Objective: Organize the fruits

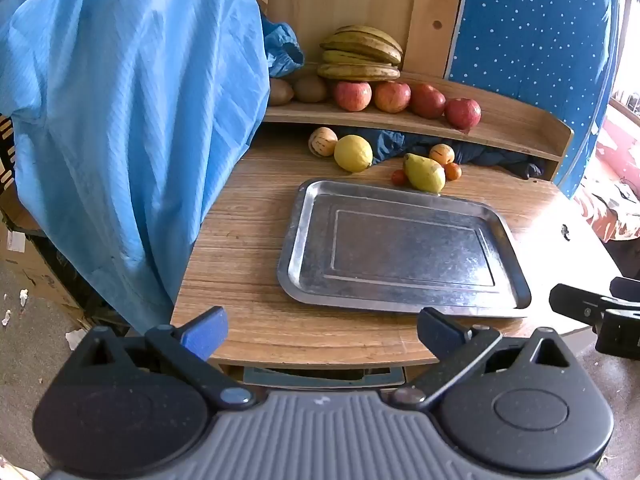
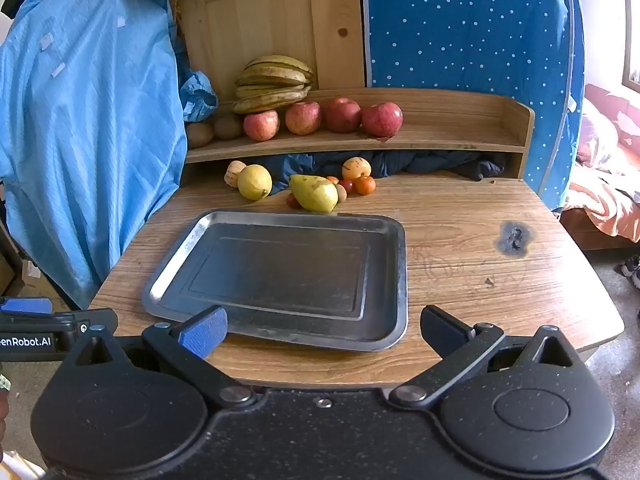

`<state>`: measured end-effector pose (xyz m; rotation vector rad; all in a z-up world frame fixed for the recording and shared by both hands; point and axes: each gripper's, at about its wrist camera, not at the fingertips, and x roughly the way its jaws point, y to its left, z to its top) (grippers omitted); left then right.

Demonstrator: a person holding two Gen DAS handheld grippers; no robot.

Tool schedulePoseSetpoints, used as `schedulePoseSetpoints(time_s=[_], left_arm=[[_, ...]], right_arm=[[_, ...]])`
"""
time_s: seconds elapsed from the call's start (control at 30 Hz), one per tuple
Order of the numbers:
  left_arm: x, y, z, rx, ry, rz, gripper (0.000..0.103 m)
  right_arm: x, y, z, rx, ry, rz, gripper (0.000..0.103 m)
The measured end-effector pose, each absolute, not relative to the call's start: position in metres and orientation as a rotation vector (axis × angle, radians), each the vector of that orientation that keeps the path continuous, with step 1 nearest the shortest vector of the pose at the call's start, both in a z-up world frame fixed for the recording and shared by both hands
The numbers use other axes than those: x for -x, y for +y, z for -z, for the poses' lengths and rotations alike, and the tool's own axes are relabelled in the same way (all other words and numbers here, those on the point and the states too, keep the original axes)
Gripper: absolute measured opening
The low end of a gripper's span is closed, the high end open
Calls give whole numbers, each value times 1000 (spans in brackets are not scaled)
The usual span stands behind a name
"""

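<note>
Your left gripper (image 1: 322,334) and right gripper (image 2: 324,332) (both released) face the bare tray (image 2: 394,280); the pear (image 2: 314,194) lies at twelve o'clock.

A home bedroom: bed (image 2: 604,196) beside wooden table (image 2: 460,240).

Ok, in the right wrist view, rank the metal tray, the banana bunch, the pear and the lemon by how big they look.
1. Metal tray, by far the largest.
2. Banana bunch.
3. Pear.
4. Lemon.
Pear and lemon look close in size; the bananas sit farther back, so they may really be bigger still.
</note>
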<state>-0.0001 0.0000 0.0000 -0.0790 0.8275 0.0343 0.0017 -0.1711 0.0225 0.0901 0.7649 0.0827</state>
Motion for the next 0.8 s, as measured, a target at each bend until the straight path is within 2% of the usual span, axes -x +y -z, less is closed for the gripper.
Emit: schedulePoseSetpoints(time_s=[0.8], left_arm=[[2,3,2,83,835,-33,102]], right_arm=[[-1,-168,-24,-91,768,-82,102]])
